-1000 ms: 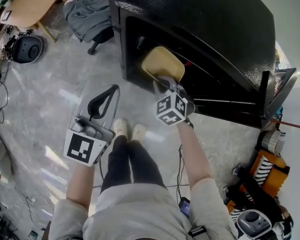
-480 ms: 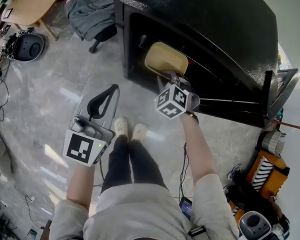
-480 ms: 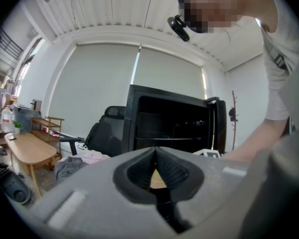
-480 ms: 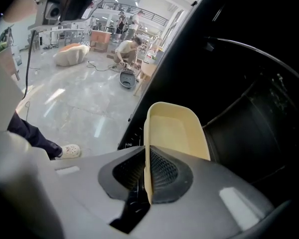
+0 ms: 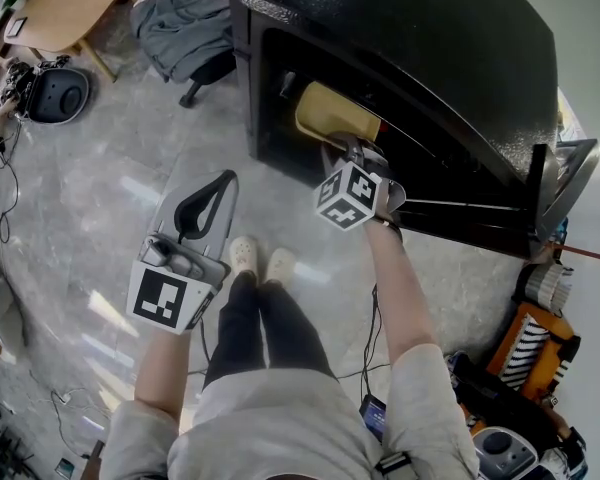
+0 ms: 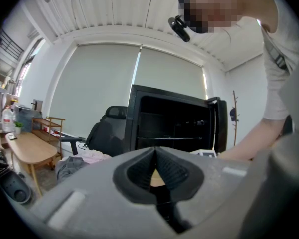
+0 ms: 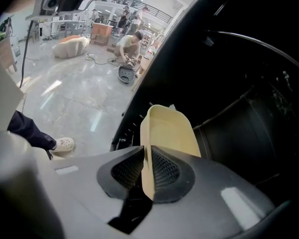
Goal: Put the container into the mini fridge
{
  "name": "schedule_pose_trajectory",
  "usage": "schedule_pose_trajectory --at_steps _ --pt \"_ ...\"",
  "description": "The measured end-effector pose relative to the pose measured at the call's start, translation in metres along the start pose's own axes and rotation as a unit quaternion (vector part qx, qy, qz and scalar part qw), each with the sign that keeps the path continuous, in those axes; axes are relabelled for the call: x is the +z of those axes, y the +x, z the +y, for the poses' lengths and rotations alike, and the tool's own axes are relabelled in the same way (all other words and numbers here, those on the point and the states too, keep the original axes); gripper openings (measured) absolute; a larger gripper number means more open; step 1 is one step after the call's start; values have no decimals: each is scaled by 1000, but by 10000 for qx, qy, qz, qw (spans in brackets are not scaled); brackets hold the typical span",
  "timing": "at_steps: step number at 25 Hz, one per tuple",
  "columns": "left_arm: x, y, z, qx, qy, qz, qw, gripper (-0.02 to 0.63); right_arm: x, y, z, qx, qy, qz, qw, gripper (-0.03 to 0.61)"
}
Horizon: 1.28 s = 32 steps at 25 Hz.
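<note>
Grey floor (image 5: 100, 188), open mini fridge (image 5: 430, 48): my right gripper (image 7: 145, 171), clamped on the yellow container (image 7: 169, 131), now has it deeper inside. Meanwhile my left gripper (image 6: 155, 171) is closed, empty.

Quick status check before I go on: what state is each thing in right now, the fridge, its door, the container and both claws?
mini fridge: open, dark interior exposed.
fridge door: swung wide open at the right.
container: cream tub, tilted, held by its rim, partly inside the fridge opening.
right claw: shut on the container's rim.
left claw: shut, holding nothing, away from the fridge.
</note>
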<state>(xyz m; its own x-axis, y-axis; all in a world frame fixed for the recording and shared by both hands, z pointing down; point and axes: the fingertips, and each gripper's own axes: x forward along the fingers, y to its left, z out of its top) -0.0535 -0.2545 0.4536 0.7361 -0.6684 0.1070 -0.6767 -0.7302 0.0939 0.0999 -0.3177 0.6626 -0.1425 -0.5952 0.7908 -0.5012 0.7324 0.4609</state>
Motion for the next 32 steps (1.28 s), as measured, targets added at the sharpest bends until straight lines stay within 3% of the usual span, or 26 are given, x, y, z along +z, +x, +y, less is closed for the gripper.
schedule_pose_trajectory --at_steps 16,32 --pt "-1 7 12 104 27 12 9999 2 -8 21 -40 -416 -160 210 9988 44" --pt "3 13 15 247 76 24 9997 2 -11 31 -60 -533 -222 223 9981 55"
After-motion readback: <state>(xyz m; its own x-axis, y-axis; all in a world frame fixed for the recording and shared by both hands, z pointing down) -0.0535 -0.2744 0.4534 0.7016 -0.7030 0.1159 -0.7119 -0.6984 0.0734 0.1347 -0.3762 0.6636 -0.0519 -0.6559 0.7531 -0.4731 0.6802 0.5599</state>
